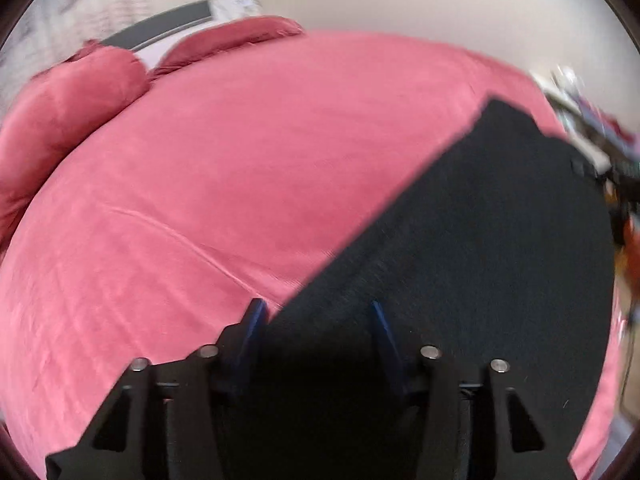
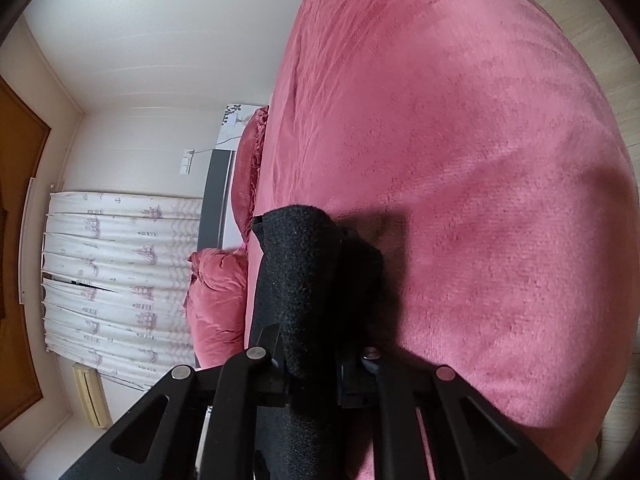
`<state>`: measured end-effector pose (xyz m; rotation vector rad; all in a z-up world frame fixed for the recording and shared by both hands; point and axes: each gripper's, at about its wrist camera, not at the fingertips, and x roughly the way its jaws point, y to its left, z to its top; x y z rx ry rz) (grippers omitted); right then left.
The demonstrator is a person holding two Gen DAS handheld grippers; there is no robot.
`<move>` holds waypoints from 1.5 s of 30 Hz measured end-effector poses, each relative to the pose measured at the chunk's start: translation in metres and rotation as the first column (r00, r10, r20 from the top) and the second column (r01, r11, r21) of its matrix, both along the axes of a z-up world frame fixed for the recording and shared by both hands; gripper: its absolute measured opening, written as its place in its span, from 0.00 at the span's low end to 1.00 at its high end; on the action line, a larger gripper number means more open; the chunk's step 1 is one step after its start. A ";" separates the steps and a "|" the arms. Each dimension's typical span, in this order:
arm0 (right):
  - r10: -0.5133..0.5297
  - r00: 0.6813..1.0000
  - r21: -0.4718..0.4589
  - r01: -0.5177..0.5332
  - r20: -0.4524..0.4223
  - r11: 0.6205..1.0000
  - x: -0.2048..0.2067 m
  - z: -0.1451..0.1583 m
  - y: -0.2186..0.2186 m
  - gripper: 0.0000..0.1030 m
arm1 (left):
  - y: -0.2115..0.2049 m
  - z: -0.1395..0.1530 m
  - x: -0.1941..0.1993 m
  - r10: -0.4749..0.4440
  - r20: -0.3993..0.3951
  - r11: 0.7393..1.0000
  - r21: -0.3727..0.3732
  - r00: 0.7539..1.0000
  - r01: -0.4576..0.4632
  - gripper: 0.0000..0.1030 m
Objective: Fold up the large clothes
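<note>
While the pink bed (image 1: 240, 168) carries the work, the black garment (image 1: 460, 240) lies flat along its near edge toward the right corner, well apart from the pillows (image 1: 72, 96) at the headboard end. The right gripper (image 2: 316, 344) is clenched on a bunched fold of that garment, whereas the left gripper (image 1: 318, 308) stands released over the cloth's left border, nothing pressed between its blue fingers (image 1: 256, 320). The step in hand appears to be securing a second hold for a fold; the next move calls for closing the left jaws on the cloth edge, then carrying both holds across together.
</note>
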<state>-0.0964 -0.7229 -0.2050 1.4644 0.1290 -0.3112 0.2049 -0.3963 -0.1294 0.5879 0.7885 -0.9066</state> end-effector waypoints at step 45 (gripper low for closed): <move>0.099 0.986 -0.200 -0.124 -0.130 0.972 0.035 0.124 0.053 0.10 | 0.048 -0.010 -0.050 0.159 -0.255 0.936 -0.269 0.954 -0.228 0.68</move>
